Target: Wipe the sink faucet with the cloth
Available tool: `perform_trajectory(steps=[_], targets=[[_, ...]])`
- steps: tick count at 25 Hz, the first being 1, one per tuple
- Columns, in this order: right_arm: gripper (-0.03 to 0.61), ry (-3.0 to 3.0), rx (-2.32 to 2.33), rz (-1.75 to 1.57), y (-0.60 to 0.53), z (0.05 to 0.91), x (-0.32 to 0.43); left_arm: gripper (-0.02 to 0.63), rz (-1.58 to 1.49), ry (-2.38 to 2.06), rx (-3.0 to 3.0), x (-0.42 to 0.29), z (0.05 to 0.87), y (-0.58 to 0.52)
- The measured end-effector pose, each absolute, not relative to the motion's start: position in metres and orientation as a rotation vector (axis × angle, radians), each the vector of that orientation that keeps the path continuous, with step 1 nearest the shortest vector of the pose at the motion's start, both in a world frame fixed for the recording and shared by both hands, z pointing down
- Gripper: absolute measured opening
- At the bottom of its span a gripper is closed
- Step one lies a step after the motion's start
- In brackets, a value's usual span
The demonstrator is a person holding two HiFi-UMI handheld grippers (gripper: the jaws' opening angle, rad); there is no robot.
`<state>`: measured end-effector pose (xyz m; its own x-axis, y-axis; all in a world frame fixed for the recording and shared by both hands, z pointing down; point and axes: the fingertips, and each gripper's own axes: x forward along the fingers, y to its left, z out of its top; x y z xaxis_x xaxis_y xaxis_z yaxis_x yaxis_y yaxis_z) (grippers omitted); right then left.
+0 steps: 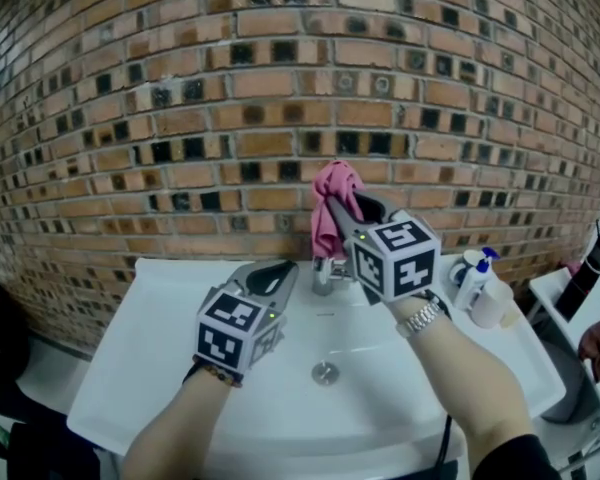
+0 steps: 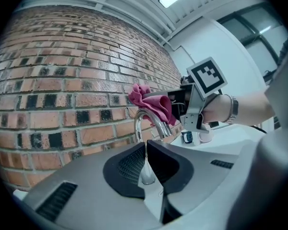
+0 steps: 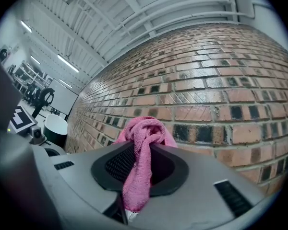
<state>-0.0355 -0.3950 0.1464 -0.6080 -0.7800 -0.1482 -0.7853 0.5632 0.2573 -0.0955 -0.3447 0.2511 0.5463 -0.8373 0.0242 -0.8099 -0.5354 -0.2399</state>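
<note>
Pink cloth (image 1: pixel 331 186) clamped, right gripper (image 1: pixel 354 214) level

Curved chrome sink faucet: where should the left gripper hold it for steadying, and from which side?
Probably the bare upright stem of the curved chrome faucet, low, from the front with jaws either side: it stands vertical, and the pink cloth sits over the arch.
</note>
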Motion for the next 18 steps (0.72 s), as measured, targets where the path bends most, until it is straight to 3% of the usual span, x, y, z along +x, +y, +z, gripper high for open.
perform_trajectory(steps=[18], targets=[[0.08, 2.723, -1.5, 0.368, -0.439, 0.162, -0.015, 0.021, -0.238, 1.422, -2.649, -0.091, 0.283, -0.364]])
